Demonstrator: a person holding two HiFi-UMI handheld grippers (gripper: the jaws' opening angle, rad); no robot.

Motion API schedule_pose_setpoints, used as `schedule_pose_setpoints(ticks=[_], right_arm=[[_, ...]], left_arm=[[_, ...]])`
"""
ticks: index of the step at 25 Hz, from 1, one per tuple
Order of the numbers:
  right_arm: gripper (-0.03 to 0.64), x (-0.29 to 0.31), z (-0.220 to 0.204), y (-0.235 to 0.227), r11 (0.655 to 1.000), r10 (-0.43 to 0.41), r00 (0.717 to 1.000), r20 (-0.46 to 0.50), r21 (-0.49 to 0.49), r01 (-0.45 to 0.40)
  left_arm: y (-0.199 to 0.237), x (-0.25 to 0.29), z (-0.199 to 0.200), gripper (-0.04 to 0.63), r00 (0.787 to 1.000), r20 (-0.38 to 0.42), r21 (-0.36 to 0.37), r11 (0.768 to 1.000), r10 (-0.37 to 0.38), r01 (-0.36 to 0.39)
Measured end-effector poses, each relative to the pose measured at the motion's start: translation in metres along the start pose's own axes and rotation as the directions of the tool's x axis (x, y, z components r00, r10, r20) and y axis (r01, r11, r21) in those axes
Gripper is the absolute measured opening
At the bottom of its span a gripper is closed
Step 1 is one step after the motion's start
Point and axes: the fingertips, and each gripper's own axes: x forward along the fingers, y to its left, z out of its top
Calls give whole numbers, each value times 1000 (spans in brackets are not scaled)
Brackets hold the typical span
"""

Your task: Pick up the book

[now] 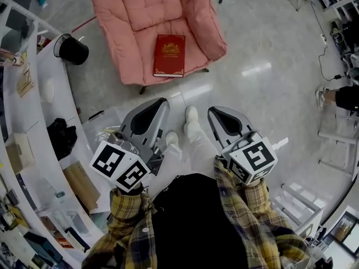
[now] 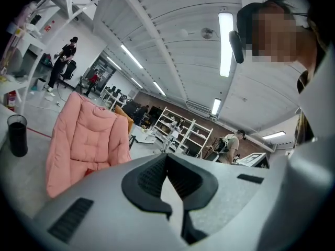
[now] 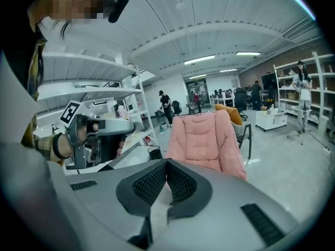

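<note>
The red book (image 1: pixel 169 55) with gold print lies flat on the seat of the pink padded chair (image 1: pixel 140 15), at the top of the head view. Both grippers are held low in front of the person, well short of the chair. My left gripper (image 1: pixel 162 102) is shut and holds nothing; its own view shows the pads met (image 2: pixel 167 159) and the chair (image 2: pixel 84 140) to the left. My right gripper (image 1: pixel 215 112) is also shut and empty, its pads together (image 3: pixel 166 164), with the chair (image 3: pixel 207 137) straight ahead. The book does not show clearly in either gripper view.
A curved white desk (image 1: pixel 53 102) runs down the left, with a black cup (image 1: pixel 73 50) and clutter on it. The person's white shoes (image 1: pixel 191 114) stand on the glossy floor between the grippers. Cables and metal racks (image 1: pixel 336 144) are at the right. Other people stand far off (image 2: pixel 62 61).
</note>
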Motion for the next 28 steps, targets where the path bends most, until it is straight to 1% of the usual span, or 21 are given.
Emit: schedule_pose_setpoints(ticks=[7, 14, 22, 28], right_arm=[[17, 27, 50, -60, 997, 58, 998, 23, -55, -56], [17, 34, 75, -100, 991, 119, 992, 38, -66, -117], [17, 48, 74, -116, 983, 183, 983, 19, -36, -183], [17, 74, 78, -110, 977, 212, 977, 13, -13, -212]], left_arm=[[16, 62, 43, 5, 996, 80, 11, 999, 51, -52], [18, 97, 69, 5, 986, 123, 27, 993, 113, -117], [31, 100, 82, 5, 970, 141, 20, 979, 197, -202], [53, 92, 88, 5, 963, 139, 9, 972, 231, -234]])
